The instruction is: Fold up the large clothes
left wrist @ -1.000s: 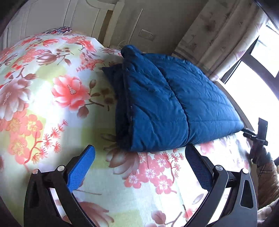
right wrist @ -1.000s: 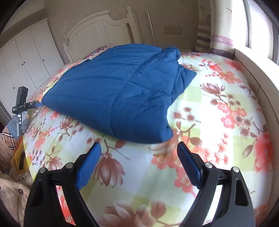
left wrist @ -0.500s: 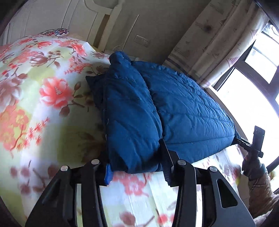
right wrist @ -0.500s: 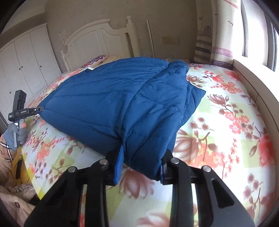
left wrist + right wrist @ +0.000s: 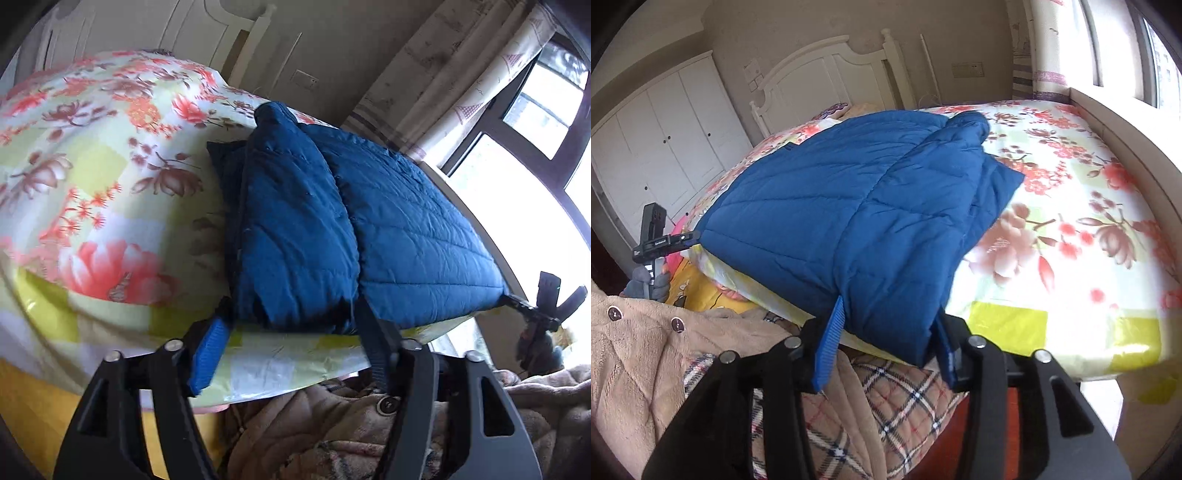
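Note:
A blue quilted jacket (image 5: 388, 229) lies folded lengthwise on the floral bed (image 5: 92, 177), its near end at the bed's edge. My left gripper (image 5: 291, 310) has one near corner between its fingers. Its jaws are opening and the blue pad (image 5: 208, 354) stands off the fabric. My right gripper (image 5: 888, 310) is at the other near corner of the jacket (image 5: 849, 206), which overhangs the edge. Its jaws are opening too, but the puffy fabric still fills the gap and touches both pads. Each view shows the other gripper at the far corner: the right gripper (image 5: 543, 302) and the left gripper (image 5: 661, 240).
A white headboard (image 5: 831, 77) and wardrobe (image 5: 657, 147) stand behind the bed. Curtains (image 5: 461, 74) and a bright window (image 5: 535, 177) run along one side. Below the bed edge are a person's beige fleece garment (image 5: 646, 354) with plaid lining (image 5: 886, 406) and a gloved hand (image 5: 646, 286).
Both grippers went from open above the sheet to clamped on the jacket's near corners, then dragged it back to the bed's edge. Their jaws now stand wider than half a second ago.

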Demonstrator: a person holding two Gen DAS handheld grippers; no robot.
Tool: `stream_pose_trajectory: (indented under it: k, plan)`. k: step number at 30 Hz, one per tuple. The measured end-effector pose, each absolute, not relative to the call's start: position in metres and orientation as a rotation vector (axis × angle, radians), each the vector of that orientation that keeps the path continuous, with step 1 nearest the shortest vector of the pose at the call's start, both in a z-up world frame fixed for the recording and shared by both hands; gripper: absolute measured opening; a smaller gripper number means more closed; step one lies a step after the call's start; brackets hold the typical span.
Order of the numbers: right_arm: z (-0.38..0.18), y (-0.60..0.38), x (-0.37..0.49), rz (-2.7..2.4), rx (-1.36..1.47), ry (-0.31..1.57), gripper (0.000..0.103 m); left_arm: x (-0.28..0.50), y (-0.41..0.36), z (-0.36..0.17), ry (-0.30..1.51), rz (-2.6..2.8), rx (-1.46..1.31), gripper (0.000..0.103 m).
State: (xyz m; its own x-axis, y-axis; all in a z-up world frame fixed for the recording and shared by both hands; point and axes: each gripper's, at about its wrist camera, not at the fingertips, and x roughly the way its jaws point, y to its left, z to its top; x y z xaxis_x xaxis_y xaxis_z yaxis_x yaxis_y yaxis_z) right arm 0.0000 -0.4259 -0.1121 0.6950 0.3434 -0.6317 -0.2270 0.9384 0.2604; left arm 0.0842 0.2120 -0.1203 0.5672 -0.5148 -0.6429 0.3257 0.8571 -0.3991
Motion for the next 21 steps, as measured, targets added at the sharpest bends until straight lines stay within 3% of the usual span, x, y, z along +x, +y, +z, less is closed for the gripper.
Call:
stream_pose_trajectory:
  k: [1,4,6,8,11,16,18,19,20,21]
  plan:
    - [-0.099,-0.435,-0.002,0.26,0.179,0.692,0.071,0.08,0.217,-0.111,0.788,-0.444,-0.212,0.095]
    - [-0.045,-0.446,0.008,0.169,0.226,0.531,0.075,0.068,0.226,-0.059,0.577,-0.377,-0.207,0.097]
    - [-0.011,-0.429,0.026,0.187,0.202,0.431,0.084,0.072,0.217,-0.023,0.472,-0.374,-0.18,0.098]
    - [0.019,-0.399,0.051,0.181,0.155,0.349,0.101,0.091,0.19,0.016,0.396,-0.37,-0.129,0.098]
    - [0.054,-0.346,0.104,0.201,0.106,0.287,0.101,0.133,0.136,0.059,0.346,-0.322,-0.059,0.098]
    - [0.037,-0.26,0.213,0.208,0.036,0.503,0.101,0.232,0.044,0.059,0.518,-0.227,0.1,0.098]
    - [0.002,-0.236,0.252,0.201,-0.016,0.632,0.089,0.277,0.02,0.028,0.651,-0.212,0.113,0.098]
    - [-0.019,-0.228,0.257,0.204,-0.05,0.677,0.075,0.296,0.011,0.01,0.698,-0.21,0.128,0.098]
    - [-0.039,-0.222,0.265,0.202,-0.089,0.717,0.068,0.307,0.007,-0.01,0.735,-0.207,0.137,0.098]
    - [-0.065,-0.216,0.276,0.17,-0.149,0.762,0.067,0.317,0.002,-0.03,0.772,-0.201,0.144,0.098]
